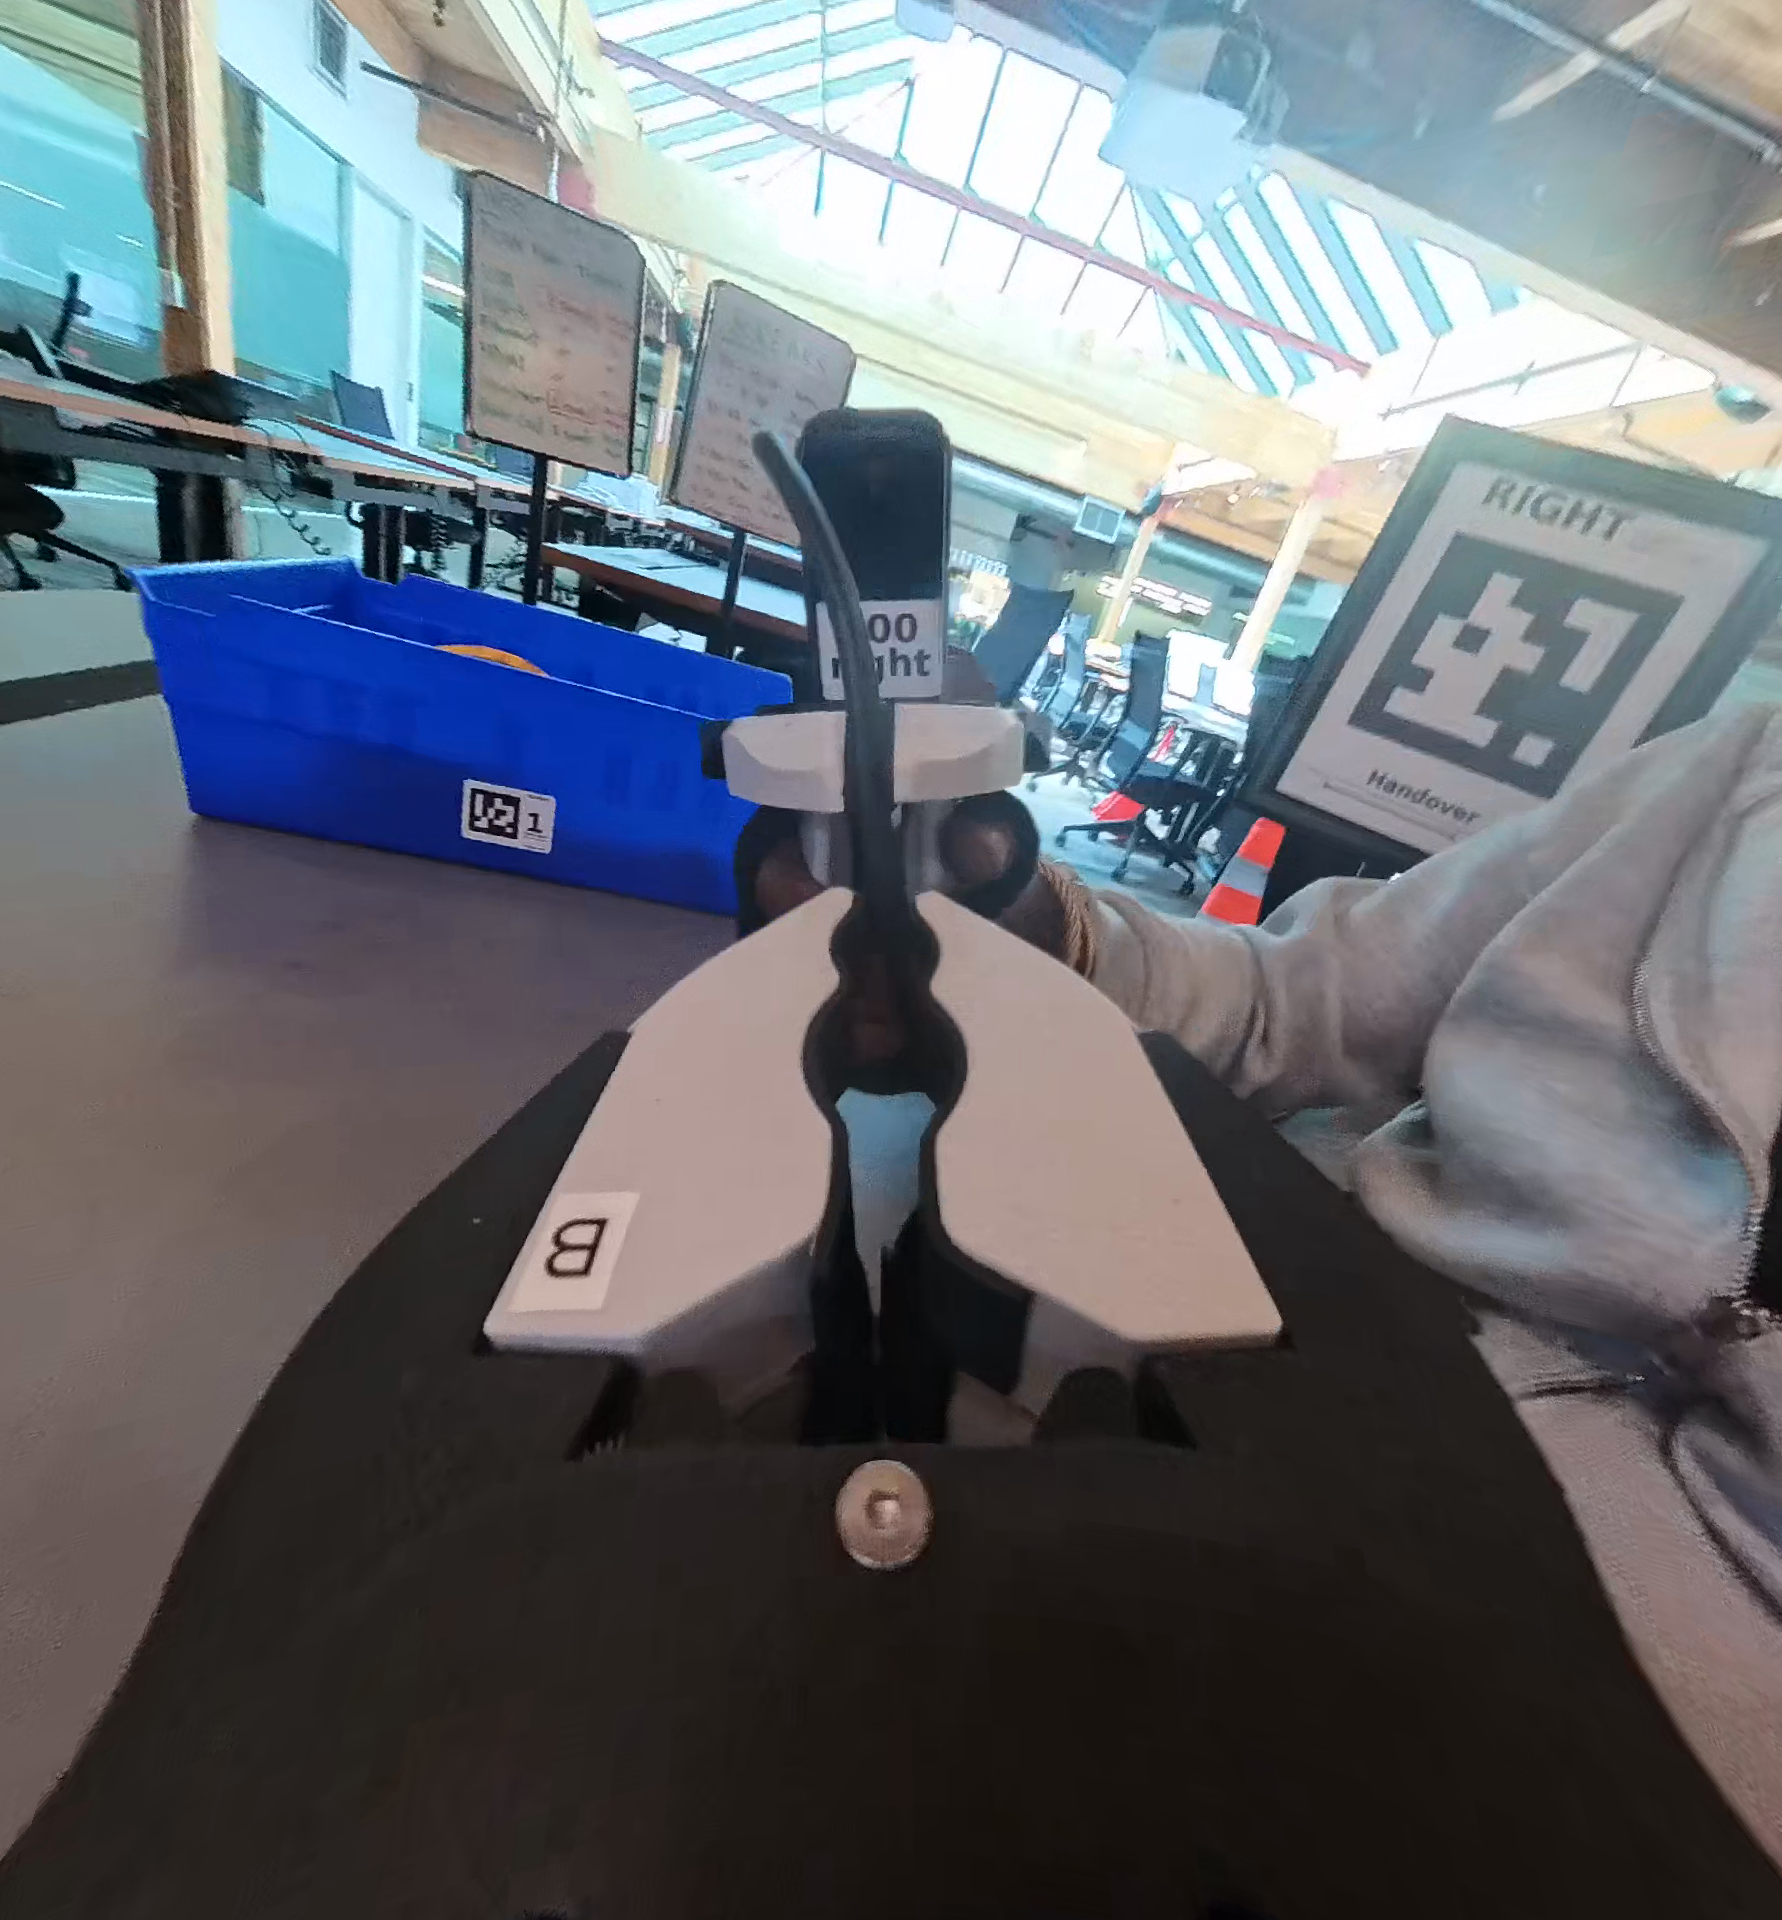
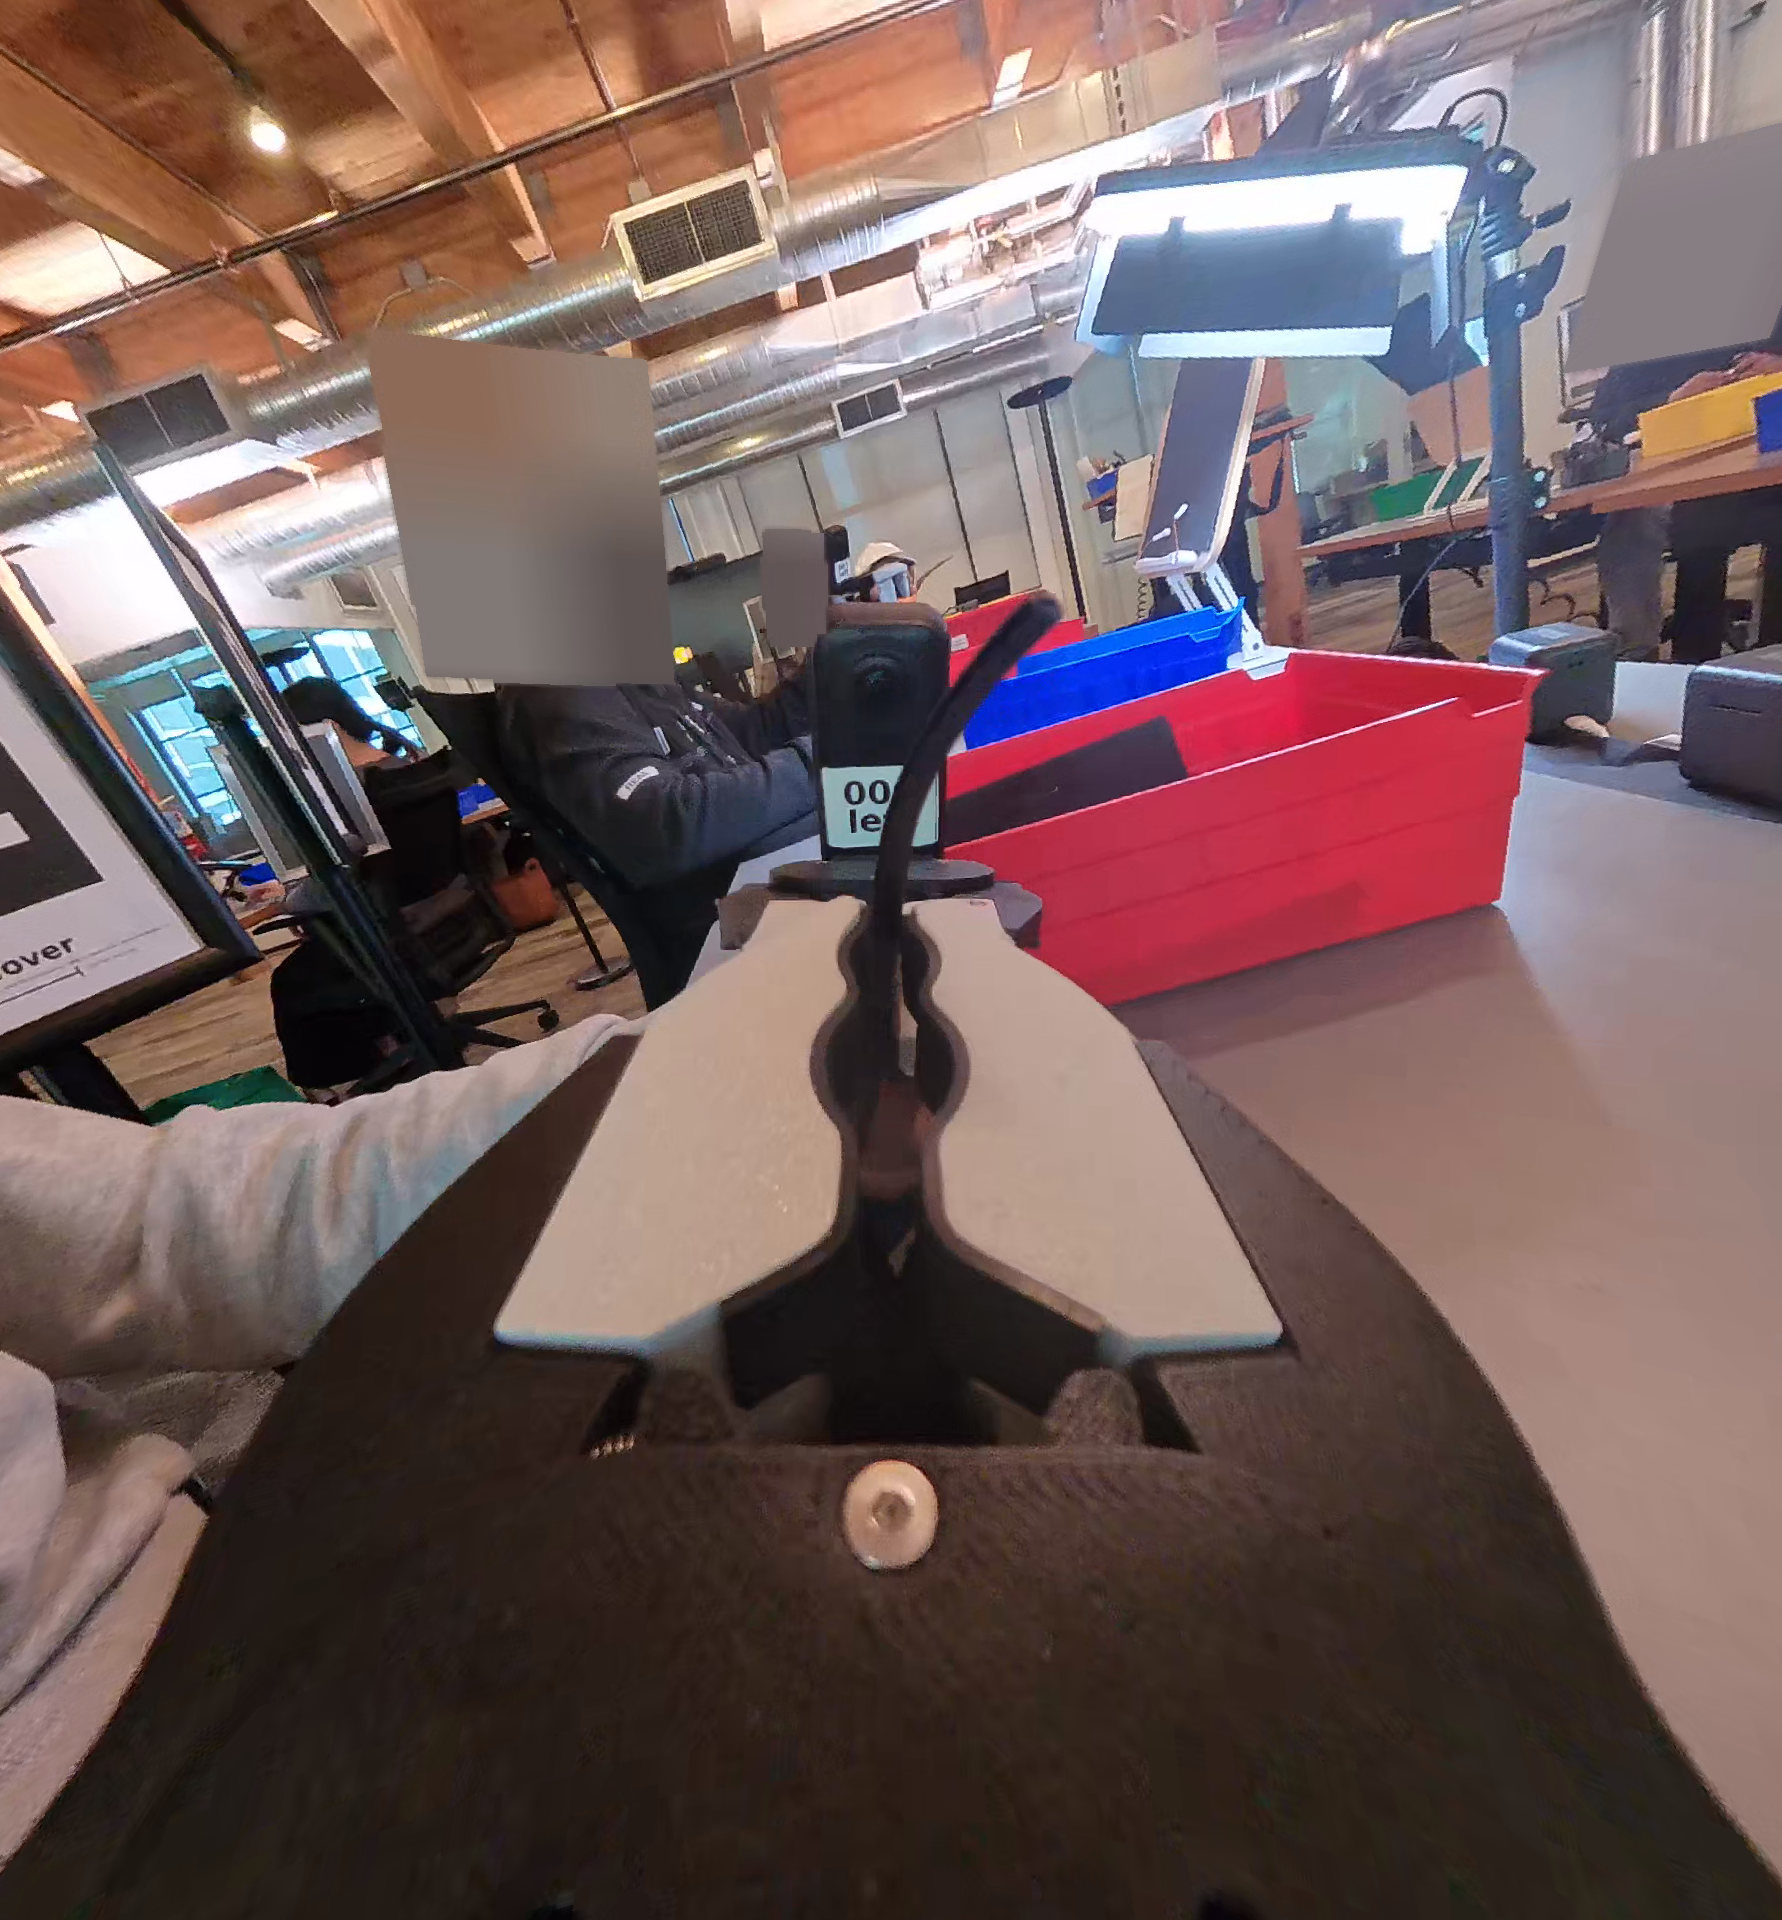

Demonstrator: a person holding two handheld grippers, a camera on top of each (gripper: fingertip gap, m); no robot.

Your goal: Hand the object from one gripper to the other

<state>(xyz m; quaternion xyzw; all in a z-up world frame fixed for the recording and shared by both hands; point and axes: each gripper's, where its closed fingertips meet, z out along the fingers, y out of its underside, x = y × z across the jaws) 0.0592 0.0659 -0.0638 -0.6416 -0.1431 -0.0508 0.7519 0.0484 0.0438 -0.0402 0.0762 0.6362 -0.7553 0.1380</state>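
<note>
Left wrist view, far left: glossy blue plastic bin point(image 1: 430, 717) on a smooth grey table point(image 1: 191, 1039). Centre: left gripper point(image 1: 882, 925), matte white scalloped fingers pinched together on a thin, curved black cable point(image 1: 845, 665) rising between both tools. Right gripper point(image 2: 887, 935) faces it tip to tip, likewise clamped on the cable. Far right: red plastic bin point(image 2: 1282, 831).
</note>
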